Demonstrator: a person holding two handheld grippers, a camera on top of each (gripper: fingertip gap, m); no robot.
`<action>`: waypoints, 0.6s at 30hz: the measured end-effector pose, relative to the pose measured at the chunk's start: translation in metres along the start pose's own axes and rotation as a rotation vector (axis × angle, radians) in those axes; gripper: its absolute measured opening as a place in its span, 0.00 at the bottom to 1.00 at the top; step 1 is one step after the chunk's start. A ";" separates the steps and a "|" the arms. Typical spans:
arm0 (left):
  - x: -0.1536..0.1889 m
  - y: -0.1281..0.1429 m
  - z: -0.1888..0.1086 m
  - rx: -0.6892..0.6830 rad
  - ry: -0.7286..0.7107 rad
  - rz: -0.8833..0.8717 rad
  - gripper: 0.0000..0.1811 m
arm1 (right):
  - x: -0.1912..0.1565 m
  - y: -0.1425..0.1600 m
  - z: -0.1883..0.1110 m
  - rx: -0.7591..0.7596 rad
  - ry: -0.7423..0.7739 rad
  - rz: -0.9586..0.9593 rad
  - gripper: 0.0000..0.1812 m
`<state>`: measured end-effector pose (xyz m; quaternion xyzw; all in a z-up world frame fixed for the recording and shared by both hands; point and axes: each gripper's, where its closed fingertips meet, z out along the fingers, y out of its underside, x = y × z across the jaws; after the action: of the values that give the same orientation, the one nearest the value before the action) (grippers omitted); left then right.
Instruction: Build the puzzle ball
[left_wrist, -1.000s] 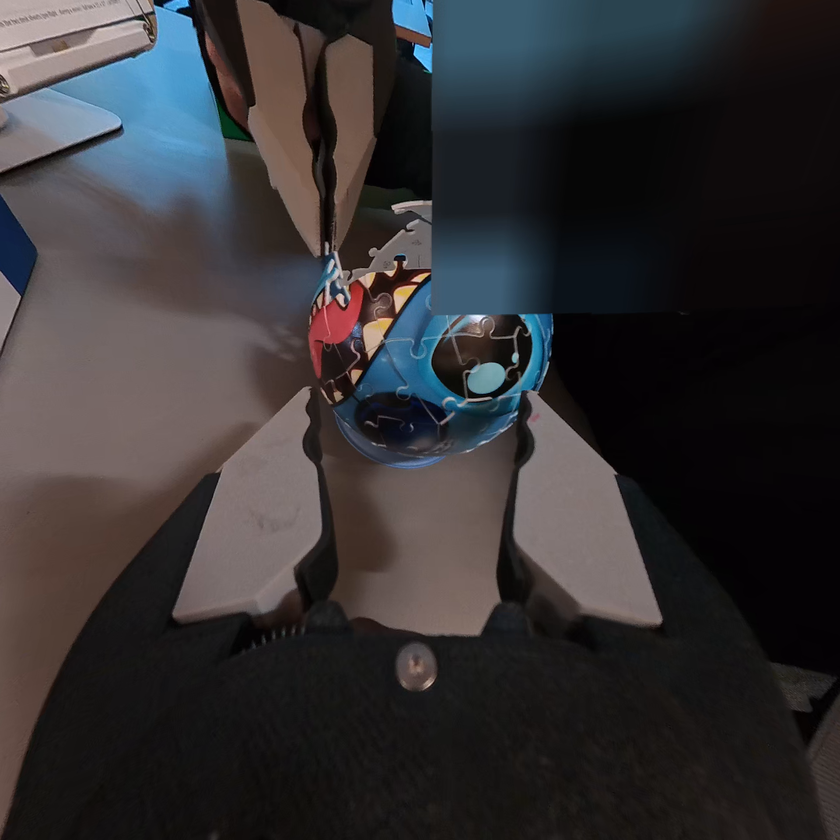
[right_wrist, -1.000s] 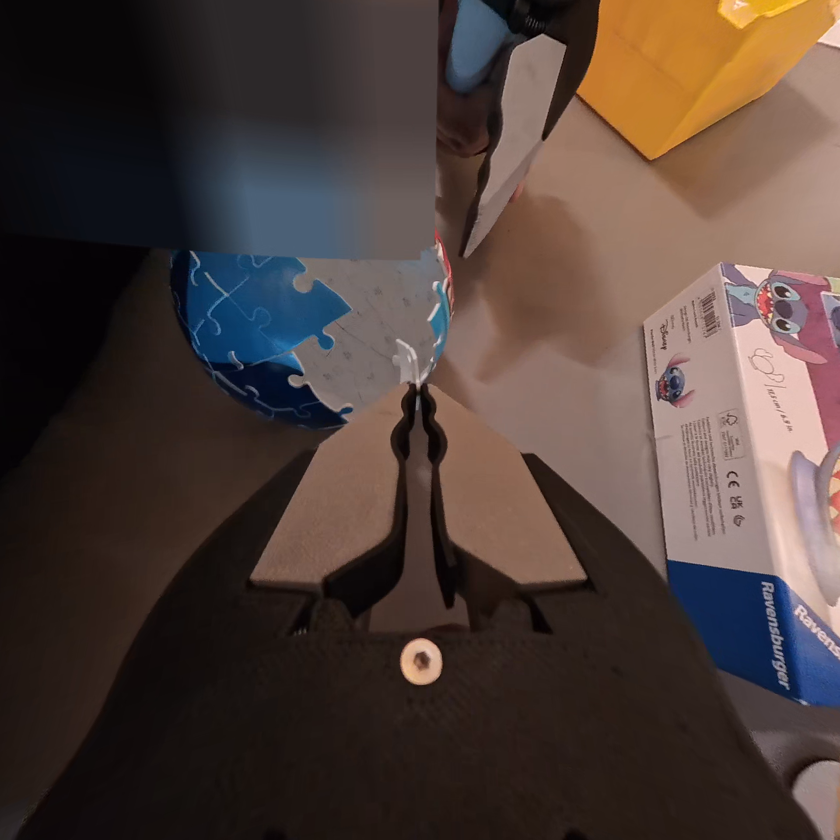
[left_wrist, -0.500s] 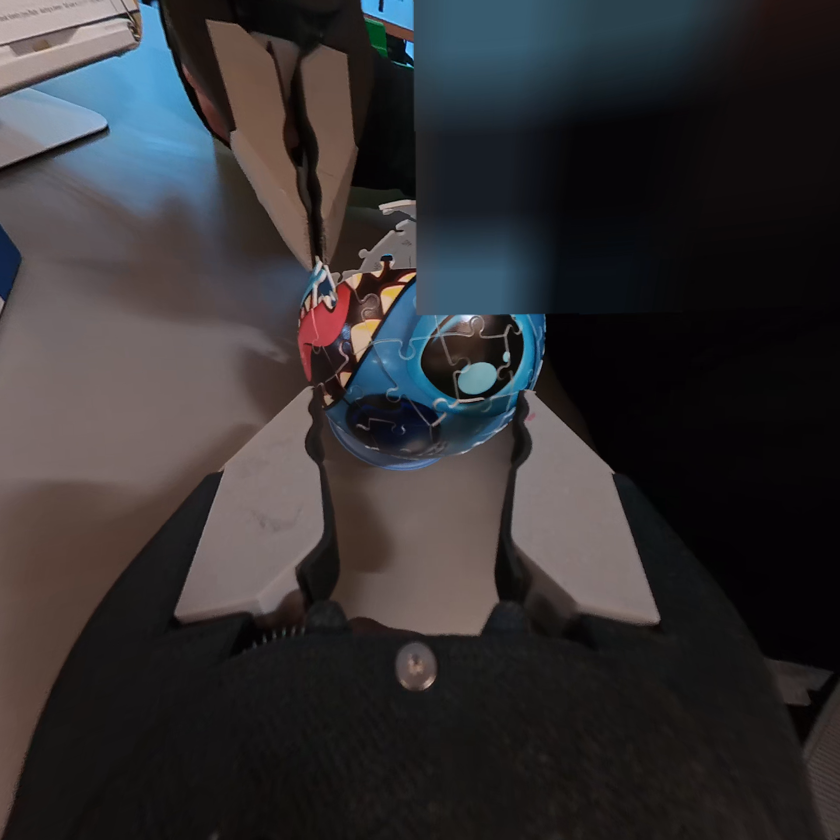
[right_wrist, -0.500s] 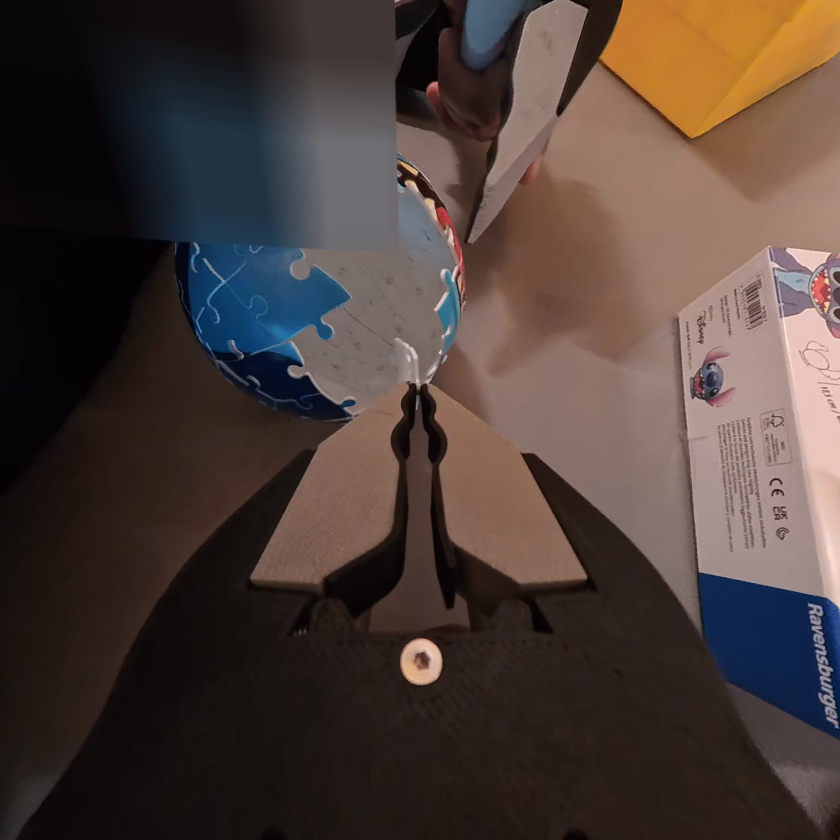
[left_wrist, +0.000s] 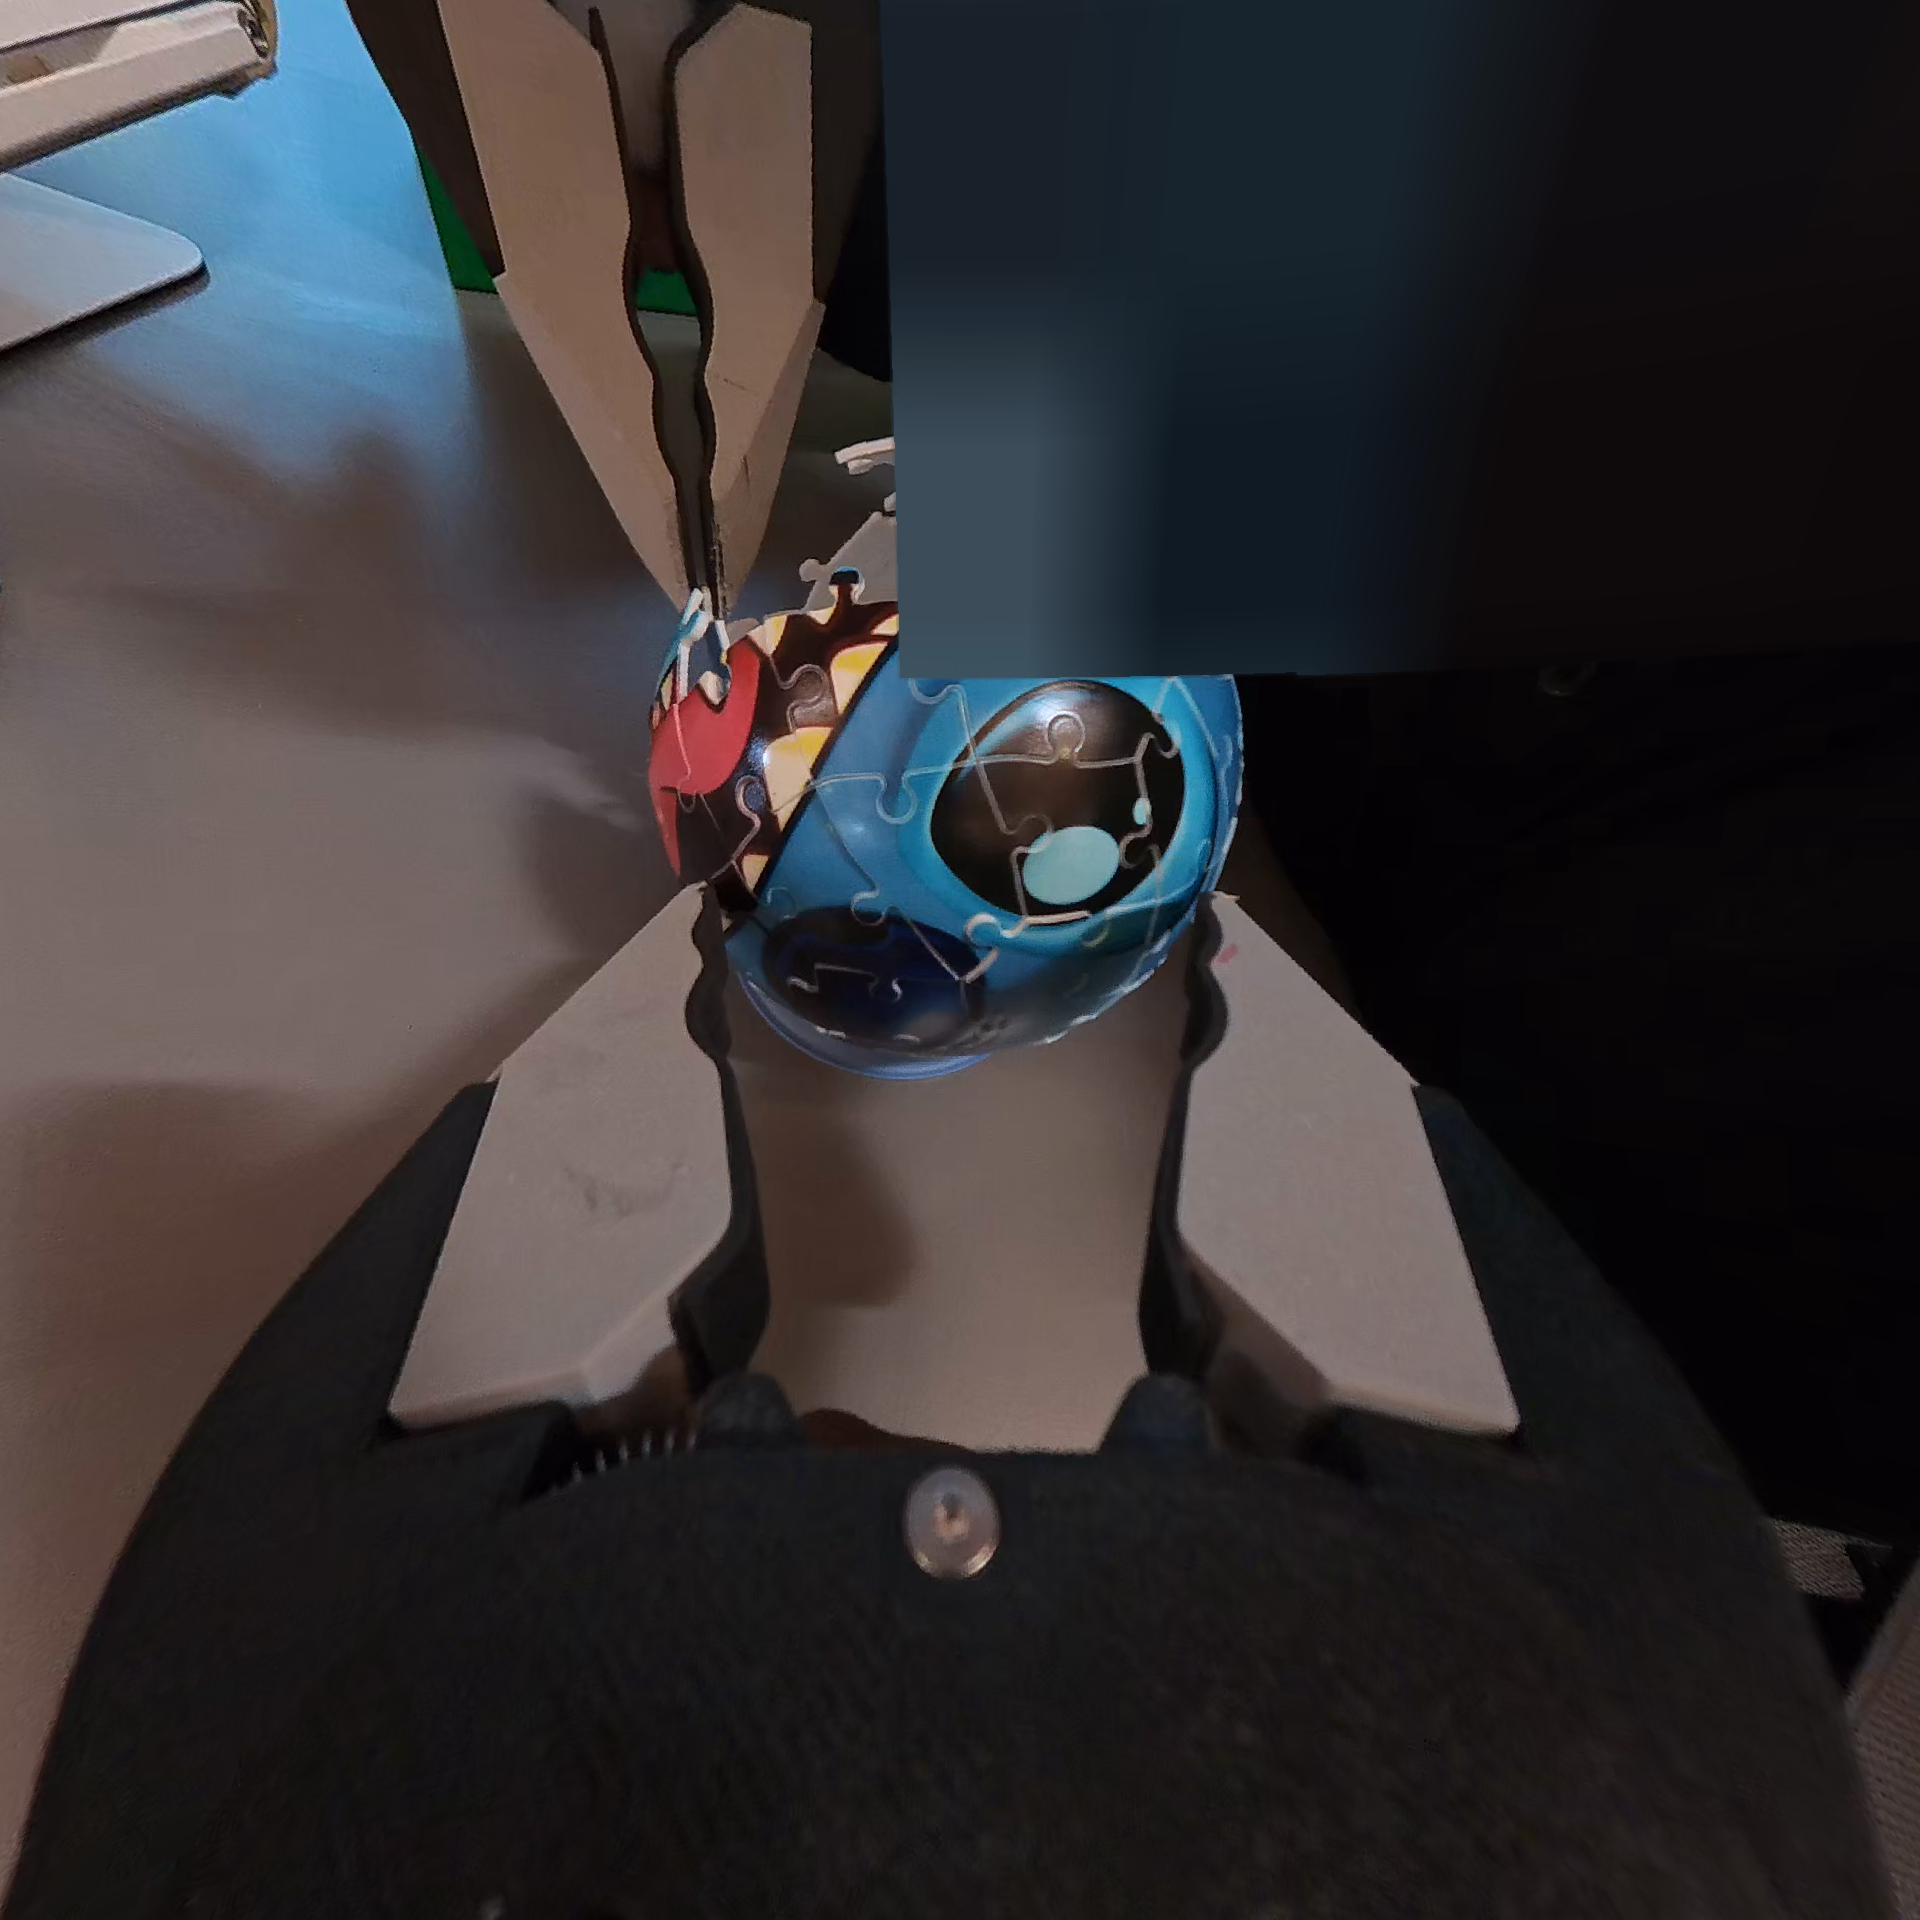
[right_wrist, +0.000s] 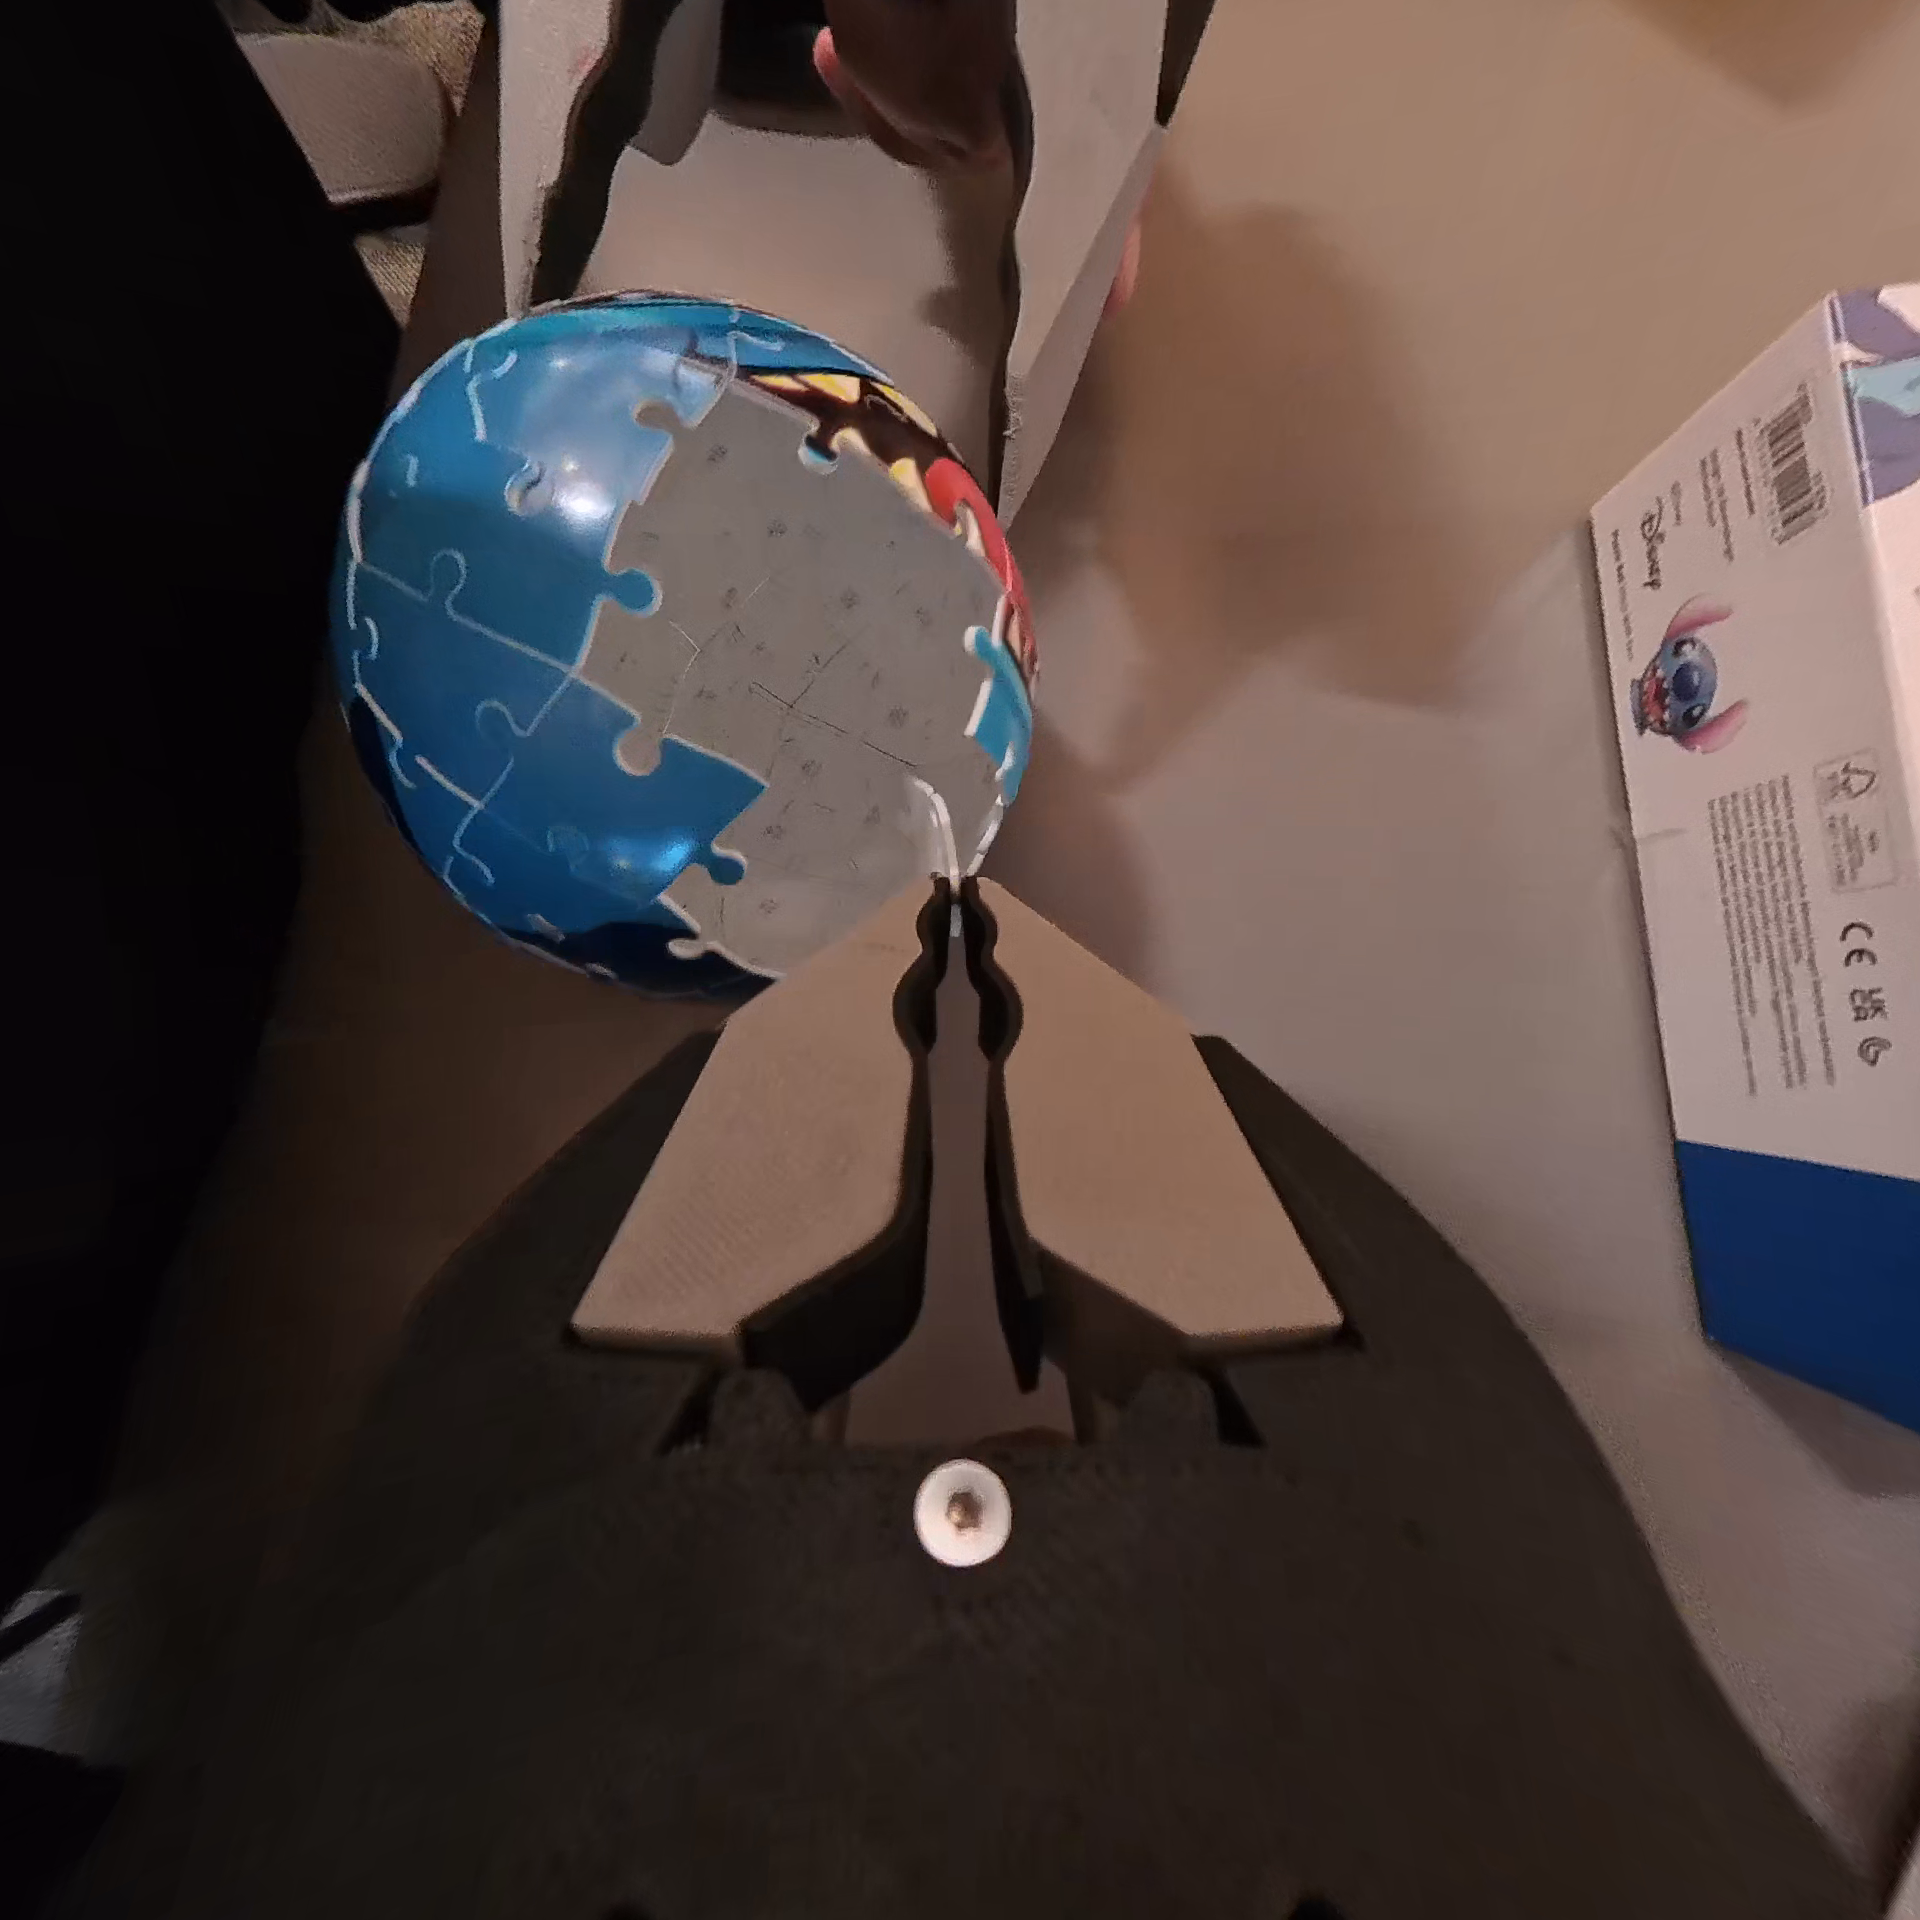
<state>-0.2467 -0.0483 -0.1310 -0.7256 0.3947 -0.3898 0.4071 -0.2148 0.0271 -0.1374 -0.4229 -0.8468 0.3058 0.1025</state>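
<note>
Cradling the puzzle ball (left_wrist: 966, 862) between spread fingers, the left gripper (left_wrist: 956, 914) holds it above the desk (left_wrist: 260, 831). The right gripper (right_wrist: 954, 883) pinches a white puzzle piece (right_wrist: 943, 831) against the ball's open edge.

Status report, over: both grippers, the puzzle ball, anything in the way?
Left gripper cradles puzzle ball. Right gripper pinches piece at ball's gap. Nothing blocking.

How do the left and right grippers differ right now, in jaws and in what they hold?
The left gripper has its jaws spread wide around the puzzle ball; the right gripper has its jaws nearly shut on a thin puzzle piece. The left grips the ball's assembled printed side; the right brings its piece to the edge of the ball's unfinished opening. Both have pale fingers on black bodies.
</note>
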 end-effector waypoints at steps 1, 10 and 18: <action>0.000 0.000 0.000 -0.002 -0.001 0.002 0.48 | 0.000 0.000 0.000 -0.007 -0.003 0.025 0.00; 0.001 0.001 0.000 -0.010 -0.006 0.011 0.48 | 0.000 -0.001 -0.001 -0.066 -0.018 0.097 0.00; 0.001 0.001 0.000 -0.015 -0.012 0.018 0.48 | 0.004 -0.001 -0.011 -0.008 -0.023 -0.003 0.00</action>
<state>-0.2466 -0.0501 -0.1317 -0.7275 0.4017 -0.3789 0.4072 -0.2136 0.0342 -0.1284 -0.4186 -0.8498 0.3070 0.0914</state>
